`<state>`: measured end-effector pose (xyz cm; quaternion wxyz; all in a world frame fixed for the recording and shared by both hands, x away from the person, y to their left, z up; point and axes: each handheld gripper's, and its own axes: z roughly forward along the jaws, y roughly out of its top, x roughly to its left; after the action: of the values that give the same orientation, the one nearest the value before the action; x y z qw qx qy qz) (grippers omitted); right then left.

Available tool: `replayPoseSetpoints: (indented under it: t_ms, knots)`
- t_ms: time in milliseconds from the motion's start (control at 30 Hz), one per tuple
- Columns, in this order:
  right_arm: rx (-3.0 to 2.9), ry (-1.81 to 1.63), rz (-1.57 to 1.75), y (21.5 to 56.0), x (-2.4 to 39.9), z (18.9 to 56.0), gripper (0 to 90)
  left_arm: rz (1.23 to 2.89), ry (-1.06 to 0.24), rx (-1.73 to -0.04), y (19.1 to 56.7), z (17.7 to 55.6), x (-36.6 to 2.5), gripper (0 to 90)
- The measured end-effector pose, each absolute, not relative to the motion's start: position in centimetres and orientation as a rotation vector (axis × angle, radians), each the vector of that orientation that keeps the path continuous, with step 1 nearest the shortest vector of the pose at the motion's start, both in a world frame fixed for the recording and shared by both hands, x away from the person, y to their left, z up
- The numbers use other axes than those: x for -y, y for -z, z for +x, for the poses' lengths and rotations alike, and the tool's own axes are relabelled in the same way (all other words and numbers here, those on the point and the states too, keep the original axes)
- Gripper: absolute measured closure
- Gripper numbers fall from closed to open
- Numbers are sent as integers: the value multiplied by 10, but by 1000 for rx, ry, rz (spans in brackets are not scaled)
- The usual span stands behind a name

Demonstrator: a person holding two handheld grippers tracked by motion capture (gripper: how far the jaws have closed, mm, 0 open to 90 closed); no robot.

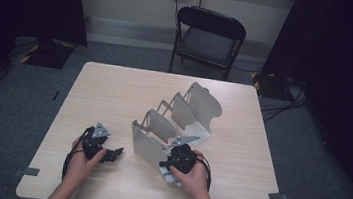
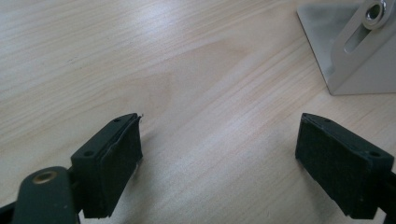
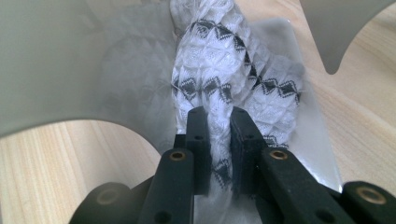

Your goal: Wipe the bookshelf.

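Note:
A grey metal rack (image 1: 172, 121) with several upright divider plates stands in the middle of the wooden table (image 1: 115, 92). My right gripper (image 1: 173, 163) is at the rack's near end, shut on a white cloth with a black diamond pattern (image 3: 224, 79). In the right gripper view the cloth lies bunched against a grey rack plate (image 3: 60, 70), pinched between the two black fingers (image 3: 198, 140). My left gripper (image 1: 108, 153) rests low over the table left of the rack, open, with bare wood between its pads (image 2: 114, 163). A corner of the rack (image 2: 355, 51) shows at the top right there.
A black folding chair (image 1: 207, 40) stands beyond the table's far edge. Dark curtains hang on both sides, and cables lie on the floor at the right. Tape marks sit near the table's front corners (image 1: 278, 196).

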<state>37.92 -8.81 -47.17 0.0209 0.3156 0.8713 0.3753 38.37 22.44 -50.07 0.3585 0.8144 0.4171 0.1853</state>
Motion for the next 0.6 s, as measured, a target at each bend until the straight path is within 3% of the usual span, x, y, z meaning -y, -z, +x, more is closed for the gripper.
replayPoseSetpoints:
  t_ms: [367,600]
  knots:
    - [-2687,-1154,975,476,88,378,795,2101,-478,-1076,501,384,-224,141]
    - [-2687,-1147,976,462,92,380,801,2101,-478,-1076,501,384,-224,142]
